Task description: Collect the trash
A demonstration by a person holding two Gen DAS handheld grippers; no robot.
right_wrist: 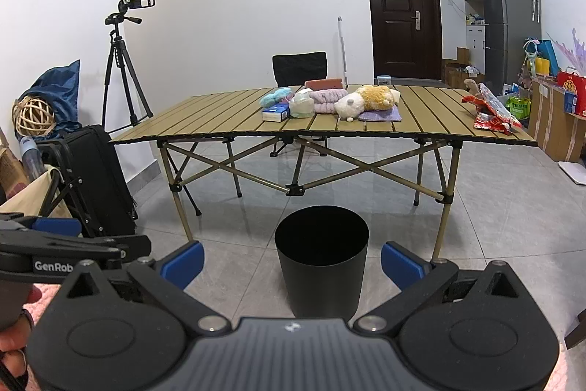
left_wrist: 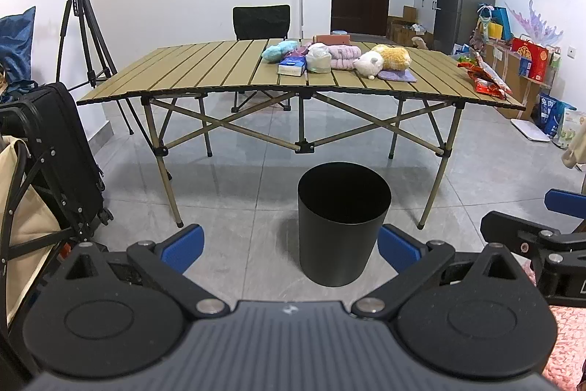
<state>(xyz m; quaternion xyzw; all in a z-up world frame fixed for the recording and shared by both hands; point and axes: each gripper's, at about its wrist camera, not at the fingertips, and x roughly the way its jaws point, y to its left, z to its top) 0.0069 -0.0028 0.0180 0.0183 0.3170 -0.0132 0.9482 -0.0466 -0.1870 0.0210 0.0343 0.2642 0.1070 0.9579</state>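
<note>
Bin (left_wrist: 344, 222), black, open-topped, stands on the floor before the worktop (left_wrist: 205, 68); interior dark, contents indiscernible. Red snack wrappers (left_wrist: 485, 77) lie at the worktop's right end. Left tongs (left_wrist: 291, 246) and right tongs (right_wrist: 292, 262) spread, empty.

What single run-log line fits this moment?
left gripper: open, empty | right gripper: open, empty | bin: floor, before table | wrappers: on table

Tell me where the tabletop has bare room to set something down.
The table's left part, up to the blue tissue box, is bare, as is the strip between the purple cloth and the red snack bags. The middle is crowded.
</note>
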